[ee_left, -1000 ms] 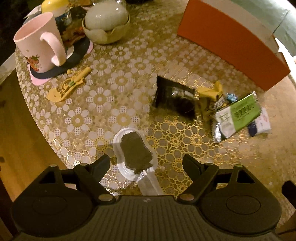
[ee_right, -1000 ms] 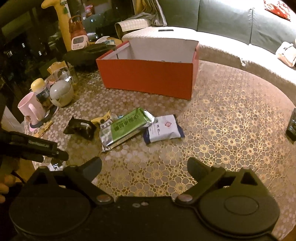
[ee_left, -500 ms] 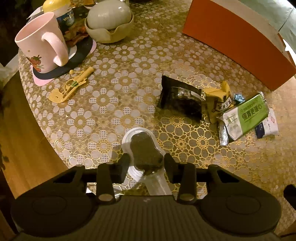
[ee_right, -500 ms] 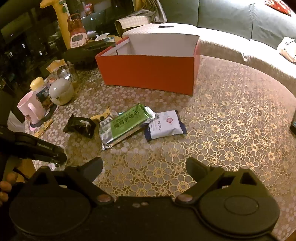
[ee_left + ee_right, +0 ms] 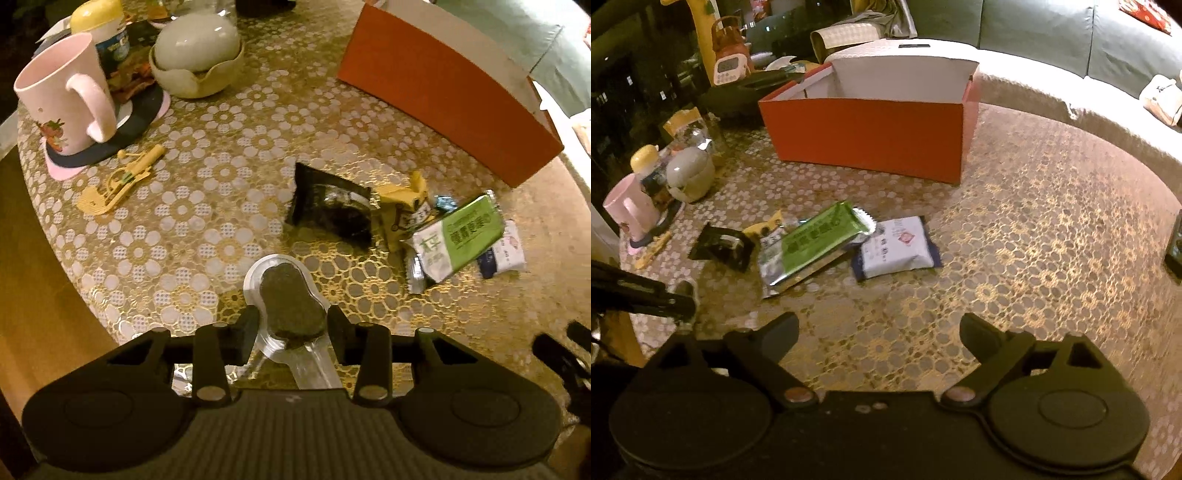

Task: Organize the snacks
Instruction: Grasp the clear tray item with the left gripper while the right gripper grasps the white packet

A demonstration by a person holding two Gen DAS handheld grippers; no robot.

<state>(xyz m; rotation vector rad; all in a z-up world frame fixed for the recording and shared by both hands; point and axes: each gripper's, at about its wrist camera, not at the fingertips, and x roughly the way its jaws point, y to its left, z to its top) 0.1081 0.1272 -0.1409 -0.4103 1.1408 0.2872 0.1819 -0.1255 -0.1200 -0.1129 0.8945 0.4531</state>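
My left gripper (image 5: 291, 325) is shut on a clear plastic pack holding a dark snack (image 5: 288, 299), near the table's edge. Beyond it lie a black packet (image 5: 332, 214), a yellow packet (image 5: 402, 210), a green and white packet (image 5: 458, 236) and a white and blue packet (image 5: 506, 251). An open orange box (image 5: 443, 88) stands behind them. In the right wrist view, my right gripper (image 5: 879, 332) is open over bare tablecloth, short of the green packet (image 5: 812, 240), the white packet (image 5: 897, 247) and the black packet (image 5: 720, 247). The orange box (image 5: 868, 136) stands further back.
A pink mug (image 5: 70, 88) on a coaster, a pale lidded bowl (image 5: 195, 55), a bottle and a yellow toy (image 5: 118, 181) crowd the left of the round table (image 5: 1052, 240). A sofa (image 5: 1071, 37) runs behind. A dark object (image 5: 1174, 243) lies at the right edge.
My left gripper's fingers have come together from wide open onto the clear snack pack. The right gripper has drifted slightly closer to the packets, still open.
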